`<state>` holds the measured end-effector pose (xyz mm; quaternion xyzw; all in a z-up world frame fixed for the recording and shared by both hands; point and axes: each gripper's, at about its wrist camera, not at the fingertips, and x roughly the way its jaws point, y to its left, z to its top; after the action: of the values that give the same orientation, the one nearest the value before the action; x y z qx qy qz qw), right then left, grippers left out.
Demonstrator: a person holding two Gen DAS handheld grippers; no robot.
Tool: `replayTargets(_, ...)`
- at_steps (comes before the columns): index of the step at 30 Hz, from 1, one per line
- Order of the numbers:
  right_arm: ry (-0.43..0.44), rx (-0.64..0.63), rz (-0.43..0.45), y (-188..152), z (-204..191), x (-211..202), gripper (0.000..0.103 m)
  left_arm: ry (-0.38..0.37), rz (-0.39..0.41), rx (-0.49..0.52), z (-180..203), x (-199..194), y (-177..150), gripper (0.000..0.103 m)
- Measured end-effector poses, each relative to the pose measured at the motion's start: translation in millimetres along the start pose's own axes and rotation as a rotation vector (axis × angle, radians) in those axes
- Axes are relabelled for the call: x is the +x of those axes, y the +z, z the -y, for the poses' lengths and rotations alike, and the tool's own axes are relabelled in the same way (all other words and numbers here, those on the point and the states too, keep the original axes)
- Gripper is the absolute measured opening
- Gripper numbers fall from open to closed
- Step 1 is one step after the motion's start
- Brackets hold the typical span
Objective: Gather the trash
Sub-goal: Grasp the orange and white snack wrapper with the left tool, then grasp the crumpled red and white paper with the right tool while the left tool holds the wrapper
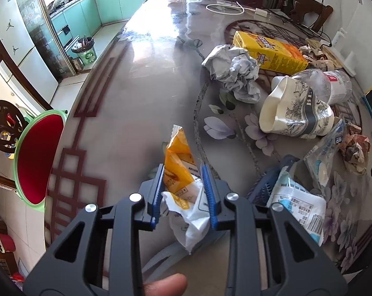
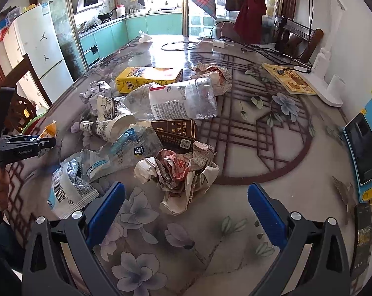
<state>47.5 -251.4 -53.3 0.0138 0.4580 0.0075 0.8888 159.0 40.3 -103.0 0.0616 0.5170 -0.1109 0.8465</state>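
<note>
Trash is lying scattered over the flower-patterned table (image 2: 235, 197), and the left gripper (image 1: 183, 172) is pinching an orange and white snack wrapper (image 1: 183, 180) between its blue fingers (image 1: 159, 192), the wrapper's orange end sticking up past the tips and its white end hanging crumpled below them. A thumb (image 1: 166, 283) is showing at the bottom edge of the left wrist view. Off the table's left edge a green-rimmed bin with a red liner (image 1: 35, 157) is standing near that gripper. The right gripper (image 2: 186, 197) is hovering with its jaws spread wide and nothing between them, pointing down at a crumpled red-and-white paper ball (image 2: 178, 172) lying just ahead of its tips. To the left of that ball, clear and blue-printed plastic bags (image 2: 92, 172) are lying in a loose heap, and behind it a dark brown flat box (image 2: 176, 133) is resting, partly under the bags. Farther back are a crushed paper cup (image 2: 109, 120), a flattened clear bottle (image 2: 176, 101), a yellow carton (image 2: 146, 77) and what looks like a wad of grey paper (image 2: 97, 91), though it is small in this view.
</note>
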Motion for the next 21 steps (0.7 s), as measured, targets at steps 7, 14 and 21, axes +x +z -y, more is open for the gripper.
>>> replayTargets(7, -0.005, -0.021, -0.018, 5, -3, 19, 0.097, -0.020, 0.036, -0.003, 4, -15, 2, 0.029)
replayTargets(14, -0.030, -0.046, -0.052, 6, -4, 43, 0.096, -0.039, 0.052, 0.008, 6, -23, 1, 0.029)
replayTargets(21, -0.019, -0.047, -0.092, 4, -1, 61, 0.068, -0.039, 0.072, 0.022, 8, -29, 0, 0.029)
